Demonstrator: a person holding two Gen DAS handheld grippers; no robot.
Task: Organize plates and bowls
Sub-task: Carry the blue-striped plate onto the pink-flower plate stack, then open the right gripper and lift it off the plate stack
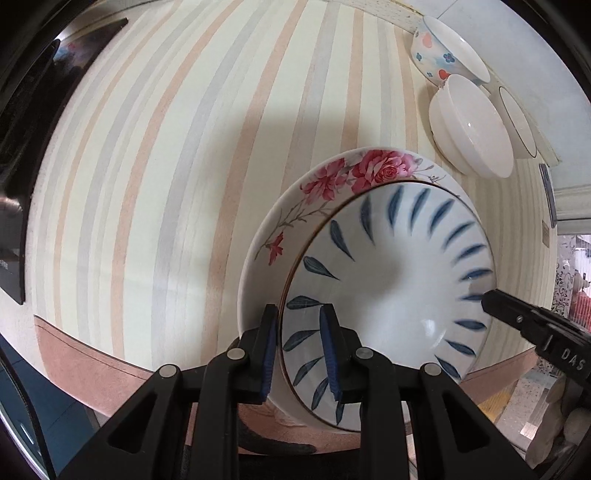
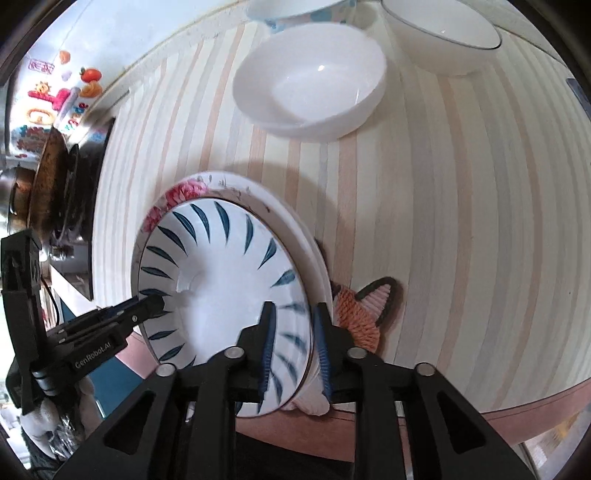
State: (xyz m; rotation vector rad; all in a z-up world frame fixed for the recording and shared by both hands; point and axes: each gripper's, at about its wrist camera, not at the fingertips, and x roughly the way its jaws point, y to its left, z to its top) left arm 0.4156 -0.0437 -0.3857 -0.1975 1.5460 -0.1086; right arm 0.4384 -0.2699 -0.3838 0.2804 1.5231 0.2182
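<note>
A blue-leaf plate (image 1: 388, 288) lies nested in a larger rose-patterned plate (image 1: 332, 177) near the front edge of the striped table. My left gripper (image 1: 299, 354) is shut on the blue-leaf plate's near rim, one finger inside and one outside. In the left wrist view my right gripper (image 1: 489, 301) touches the opposite rim. The right wrist view shows the blue-leaf plate (image 2: 221, 288) and the rose plate (image 2: 184, 192) under it. There my right gripper (image 2: 293, 350) clamps the plate's rim, and my left gripper (image 2: 157, 304) holds the far side.
A plain white bowl (image 2: 314, 85), a blue-rimmed bowl (image 2: 443, 29) and a flower-print bowl (image 1: 439, 51) stand at the table's back. An orange knitted coaster (image 2: 362, 314) lies beside the plates. Dark stove and a pan (image 2: 48, 177) sit at the table's end.
</note>
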